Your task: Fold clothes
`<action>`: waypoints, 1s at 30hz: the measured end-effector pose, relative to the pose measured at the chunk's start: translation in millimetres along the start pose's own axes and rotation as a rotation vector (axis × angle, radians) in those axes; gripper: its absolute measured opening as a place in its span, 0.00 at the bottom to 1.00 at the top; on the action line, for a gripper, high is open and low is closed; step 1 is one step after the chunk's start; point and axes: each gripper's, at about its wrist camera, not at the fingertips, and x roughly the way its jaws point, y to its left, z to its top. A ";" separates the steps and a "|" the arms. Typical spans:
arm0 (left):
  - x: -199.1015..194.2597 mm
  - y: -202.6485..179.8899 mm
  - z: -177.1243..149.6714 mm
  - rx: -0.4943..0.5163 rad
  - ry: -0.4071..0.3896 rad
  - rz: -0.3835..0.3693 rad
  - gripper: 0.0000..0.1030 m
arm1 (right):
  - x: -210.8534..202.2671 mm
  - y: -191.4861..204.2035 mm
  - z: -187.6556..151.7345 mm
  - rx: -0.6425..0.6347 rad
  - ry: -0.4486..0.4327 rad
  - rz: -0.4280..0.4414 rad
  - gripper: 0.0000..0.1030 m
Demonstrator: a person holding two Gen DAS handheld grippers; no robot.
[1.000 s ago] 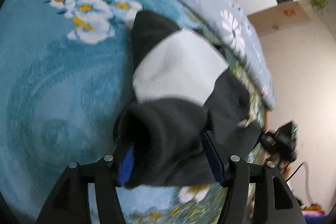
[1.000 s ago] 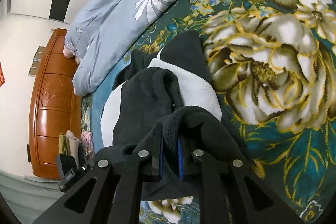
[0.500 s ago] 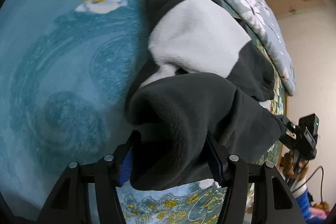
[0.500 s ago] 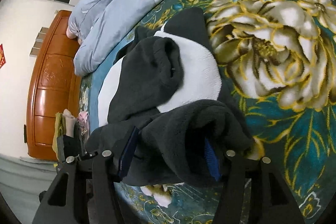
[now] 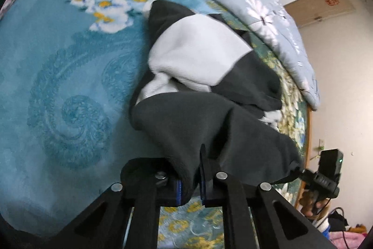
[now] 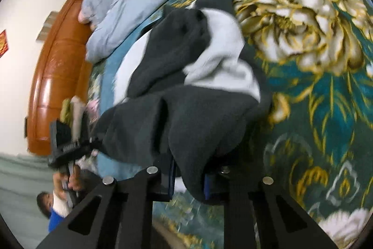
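Nearest the left wrist camera, the left claw is closing, its blue-padded fingers pinching a fold of dark grey fleece that belongs to the garment, a black-and-white fleece top. In the right wrist view the right claw is closing as well, with a thick bunch of the same dark fleece between its pads; the picture is blurred there, so the pads seem to press on the cloth rather than plainly do so. The near hem of the garment is lifted between the two claws and hangs slack from one to the other, while its white middle band and the far dark part lie on the bed.

The garment sits about midway across the bed, on the line where the blue swirl-patterned blanket meets the green blanket with big gold and white flowers. Beyond it, along the far edge of the bed, lies a rumpled pale blue duvet printed with white daisies. A brown wooden headboard stands at the far left in the right view.
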 end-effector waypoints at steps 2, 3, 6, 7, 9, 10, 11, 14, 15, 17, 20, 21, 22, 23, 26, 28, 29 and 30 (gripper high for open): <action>-8.7 -3.5 -3.0 -0.004 0.006 -0.002 0.12 | -1.7 5.7 -8.5 -0.025 0.041 0.034 0.18; -10.8 -4.0 -3.3 -0.015 0.013 -0.009 0.12 | -2.0 8.0 -7.6 -0.036 0.049 0.039 0.18; -10.0 -5.2 4.7 -0.059 0.022 -0.064 0.12 | -9.2 9.0 7.9 -0.013 0.012 0.121 0.18; -10.6 -6.9 8.5 -0.056 0.014 -0.059 0.12 | -13.9 6.9 18.2 0.007 -0.015 0.163 0.18; -10.7 -7.7 21.2 -0.055 -0.005 -0.045 0.12 | -20.6 3.6 38.5 0.029 -0.061 0.208 0.18; -9.5 -5.5 29.1 -0.070 -0.006 -0.053 0.12 | -22.4 0.4 53.7 0.046 -0.084 0.225 0.18; -8.1 -3.3 36.9 -0.086 -0.007 -0.061 0.12 | -22.9 -2.4 67.9 0.061 -0.103 0.234 0.18; 0.8 2.2 60.7 -0.129 -0.006 -0.082 0.12 | -14.9 -8.5 103.0 0.103 -0.136 0.207 0.18; 4.8 3.4 69.1 -0.140 -0.005 -0.085 0.12 | -10.1 -12.5 111.4 0.125 -0.140 0.199 0.18; 14.6 6.5 86.5 -0.148 -0.003 -0.088 0.12 | -0.5 -20.6 128.4 0.168 -0.147 0.183 0.18; 31.6 13.7 107.5 -0.178 0.016 -0.088 0.12 | 16.6 -33.4 143.7 0.225 -0.152 0.155 0.18; 37.7 16.8 113.5 -0.192 0.026 -0.090 0.12 | 18.8 -38.1 145.7 0.244 -0.156 0.150 0.18; 44.2 20.3 119.2 -0.204 0.036 -0.095 0.12 | 21.5 -43.7 146.9 0.269 -0.162 0.149 0.18; 50.4 23.5 124.2 -0.214 0.046 -0.100 0.12 | 25.2 -51.1 146.8 0.305 -0.172 0.157 0.18; 65.0 32.7 132.6 -0.227 0.065 -0.120 0.12 | 34.7 -65.9 143.8 0.391 -0.188 0.179 0.18; 66.9 37.7 132.5 -0.223 0.068 -0.157 0.12 | 35.3 -67.7 139.8 0.408 -0.198 0.185 0.18; 66.6 39.8 131.7 -0.216 0.067 -0.176 0.12 | 34.1 -67.0 138.1 0.408 -0.201 0.184 0.18; 64.0 39.7 129.8 -0.195 0.064 -0.191 0.13 | 31.4 -64.6 137.5 0.398 -0.200 0.175 0.18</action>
